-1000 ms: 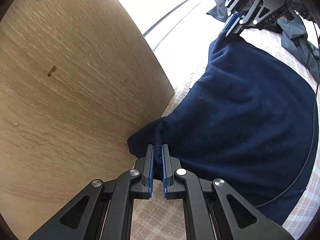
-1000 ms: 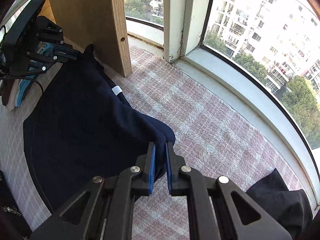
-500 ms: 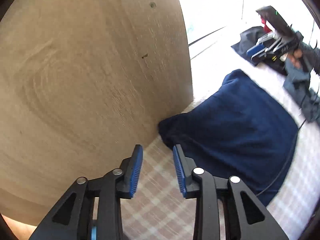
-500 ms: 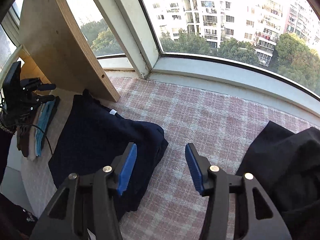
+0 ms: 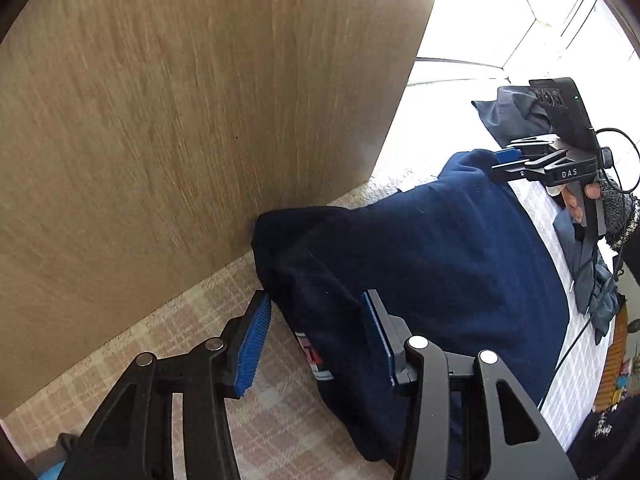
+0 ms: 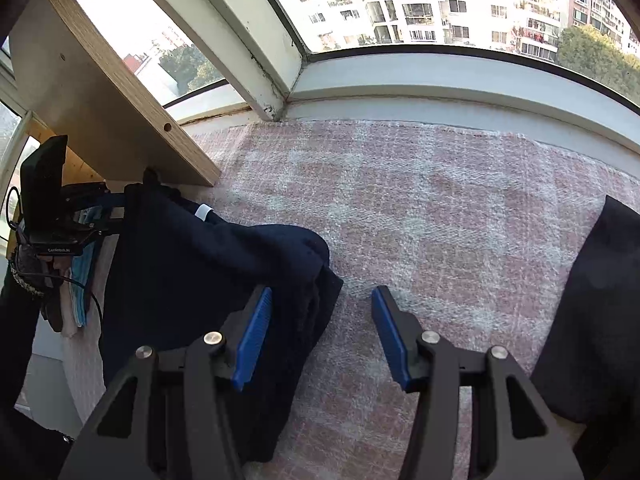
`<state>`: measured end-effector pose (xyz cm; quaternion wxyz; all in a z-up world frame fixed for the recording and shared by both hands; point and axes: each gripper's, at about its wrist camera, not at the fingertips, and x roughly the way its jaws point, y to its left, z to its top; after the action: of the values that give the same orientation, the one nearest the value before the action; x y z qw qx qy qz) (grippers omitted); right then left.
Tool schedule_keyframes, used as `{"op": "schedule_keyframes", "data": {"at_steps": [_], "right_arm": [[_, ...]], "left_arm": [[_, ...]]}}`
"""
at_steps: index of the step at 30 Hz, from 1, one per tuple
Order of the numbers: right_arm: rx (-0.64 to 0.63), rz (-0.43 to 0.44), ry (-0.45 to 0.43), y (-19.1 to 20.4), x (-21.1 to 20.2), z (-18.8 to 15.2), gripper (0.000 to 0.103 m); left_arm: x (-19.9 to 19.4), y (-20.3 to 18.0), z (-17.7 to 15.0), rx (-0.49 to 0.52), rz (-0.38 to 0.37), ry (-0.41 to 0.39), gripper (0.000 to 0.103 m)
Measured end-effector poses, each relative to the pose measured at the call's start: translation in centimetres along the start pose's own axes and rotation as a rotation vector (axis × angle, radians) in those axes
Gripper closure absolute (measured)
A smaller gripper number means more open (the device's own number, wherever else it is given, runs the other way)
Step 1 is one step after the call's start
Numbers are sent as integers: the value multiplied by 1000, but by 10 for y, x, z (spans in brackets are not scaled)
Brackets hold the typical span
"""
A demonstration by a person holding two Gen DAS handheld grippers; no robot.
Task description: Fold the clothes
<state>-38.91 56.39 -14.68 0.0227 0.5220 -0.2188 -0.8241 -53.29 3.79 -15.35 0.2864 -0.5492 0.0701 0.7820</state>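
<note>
A folded navy garment [image 5: 440,260] lies on the pink checked mat [image 5: 192,320], one end against a wooden panel [image 5: 180,100]. My left gripper [image 5: 316,340] is open, and the garment's near corner with a striped label [image 5: 314,356] lies between its fingers, ungripped. In the right wrist view the same navy garment [image 6: 192,272] spreads to the left. My right gripper [image 6: 320,336] is open around its thick folded edge. Each gripper shows in the other's view: the right gripper [image 5: 506,156] at the far corner, the left gripper [image 6: 114,206] by the panel.
A dark garment [image 6: 600,300] lies at the right on the mat [image 6: 440,220]. A grey garment [image 5: 588,264] sits past the navy one. Folded clothes [image 6: 80,288] are stacked at the left. The wooden panel [image 6: 100,92] and the window sill [image 6: 440,96] bound the mat.
Both grippers were shut on the navy garment's corners a second ago. They let go, opened and drew back, and now stand open around the garment's edges again.
</note>
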Motion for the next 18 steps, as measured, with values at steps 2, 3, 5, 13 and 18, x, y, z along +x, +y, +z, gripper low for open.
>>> {"op": "schedule_keyframes", "data": {"at_steps": [2,3,5,13,18], "right_arm": [[-9,4,3,1,0,1,50],[-19,1,3,3,1,1,50],[-45,-19,4,8,2,2,48],[-72,-8,-4,11,0,-4,45],[-76,104,2,15,4,0,42]], "left_arm": [[5,1,4,-14,-14,9,55],[9,-1,5,-8,-7,15,55],[17,-4,8,5,9,27,55],[22,-4,10,6,43,7,40],[23,-4,10,8,24,-9,40]]}}
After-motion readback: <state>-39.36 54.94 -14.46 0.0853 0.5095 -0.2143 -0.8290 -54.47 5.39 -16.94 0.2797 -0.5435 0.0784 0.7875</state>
